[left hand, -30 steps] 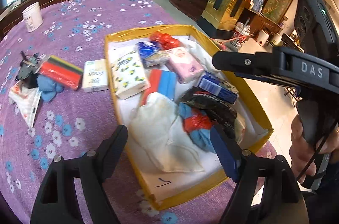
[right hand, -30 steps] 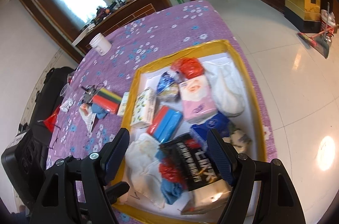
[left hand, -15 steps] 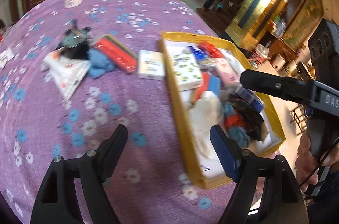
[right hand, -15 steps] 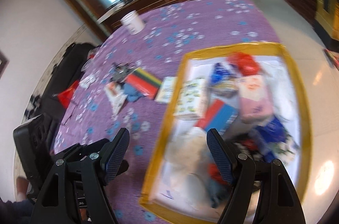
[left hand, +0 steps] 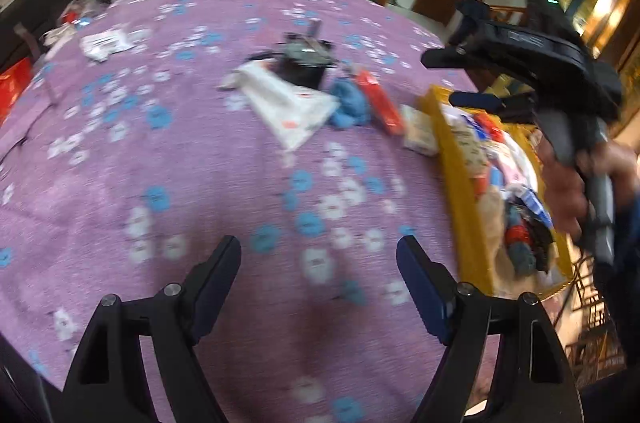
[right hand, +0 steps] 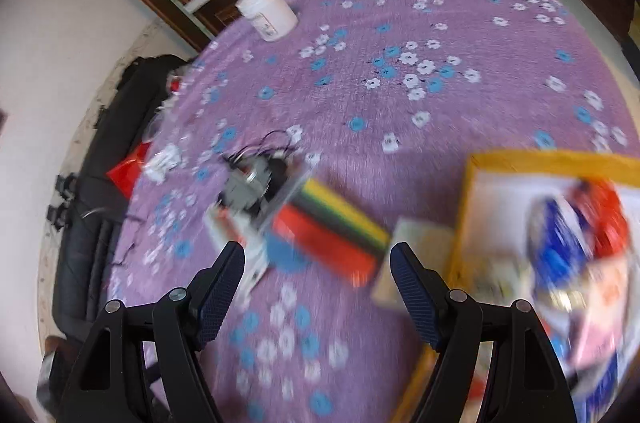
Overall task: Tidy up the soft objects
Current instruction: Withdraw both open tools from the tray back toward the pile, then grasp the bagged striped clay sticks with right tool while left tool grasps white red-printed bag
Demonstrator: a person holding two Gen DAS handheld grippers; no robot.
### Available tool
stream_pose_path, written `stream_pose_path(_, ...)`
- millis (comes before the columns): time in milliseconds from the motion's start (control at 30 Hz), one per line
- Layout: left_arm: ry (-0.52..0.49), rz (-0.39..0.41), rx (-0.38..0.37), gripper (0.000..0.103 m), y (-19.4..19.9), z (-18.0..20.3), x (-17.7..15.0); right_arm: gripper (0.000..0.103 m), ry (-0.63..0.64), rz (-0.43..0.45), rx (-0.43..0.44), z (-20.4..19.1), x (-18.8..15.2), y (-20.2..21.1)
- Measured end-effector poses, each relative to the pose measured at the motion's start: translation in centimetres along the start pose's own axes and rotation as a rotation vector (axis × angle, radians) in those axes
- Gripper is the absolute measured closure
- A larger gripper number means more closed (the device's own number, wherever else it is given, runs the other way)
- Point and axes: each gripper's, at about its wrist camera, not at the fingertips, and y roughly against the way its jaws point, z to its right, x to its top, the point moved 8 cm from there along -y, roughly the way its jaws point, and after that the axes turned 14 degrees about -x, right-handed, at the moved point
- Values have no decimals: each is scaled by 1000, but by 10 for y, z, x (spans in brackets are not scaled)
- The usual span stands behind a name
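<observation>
Right wrist view: the striped sponge pack [right hand: 332,223] lies just outside the yellow-rimmed tray [right hand: 460,223], a small tissue packet [right hand: 416,263] between them. Right gripper [right hand: 318,287] hangs spread and empty above the pack. Left gripper [left hand: 318,283] is splayed wide too, nothing in it, over bare purple floral tablecloth [left hand: 200,183], with open cloth all around. White tub [right hand: 268,11] stands far off.

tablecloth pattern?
Purple tablecloth with small white and blue flowers scattered over it. Clearest in the right wrist view.
</observation>
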Motion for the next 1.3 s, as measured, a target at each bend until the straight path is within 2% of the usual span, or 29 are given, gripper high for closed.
stream_pose_path(133,48,5,43,24,15,-33,-6,23,22,-35,-11,-16,28,-40)
stream_pose_path(200,75,5,59,24,20,-48,-9,23,14,-43,-23,-13,33,-53)
stream_pose_path(267,93,9,71,24,25,-60,-9,23,-13,-82,1,-11,29,-65)
stream_pose_path(400,112,17,68,24,28,-74,-3,23,-48,-151,90,-26,-7,-58)
stream_pose_path(500,108,12,50,24,24,-78,4,23,-44,-243,229,-57,-58,-35)
stream_pose_path(567,101,6,36,24,20,-78,9,23,-12,-280,283,-73,-86,-21)
stream_pose_path(600,96,3,28,24,18,-77,11,23,17,-280,286,-78,-95,-15)
stream_pose_path(733,79,-16,6,24,8,-77,19,21,143,-143,129,-69,-96,4)
stream_pose_path(800,75,-27,-4,24,4,-78,21,21,174,-127,100,-67,-98,7)
stream_pose_path(867,64,-37,-10,24,1,-78,22,21,270,-105,78,-74,-102,9)
stream_pose_path(967,56,-48,-17,24,1,-80,23,21,482,-56,48,-90,-108,9)
stream_pose_path(1133,55,-51,-14,24,6,-85,22,18,831,-110,7,-111,-120,-8)
stream_pose_path(1233,51,-52,-9,24,11,-87,18,17,956,-157,-37,-113,-123,-25)
stream_pose_path(1300,53,-50,-6,24,15,-89,15,17,1017,-214,-25,-115,-126,-36)
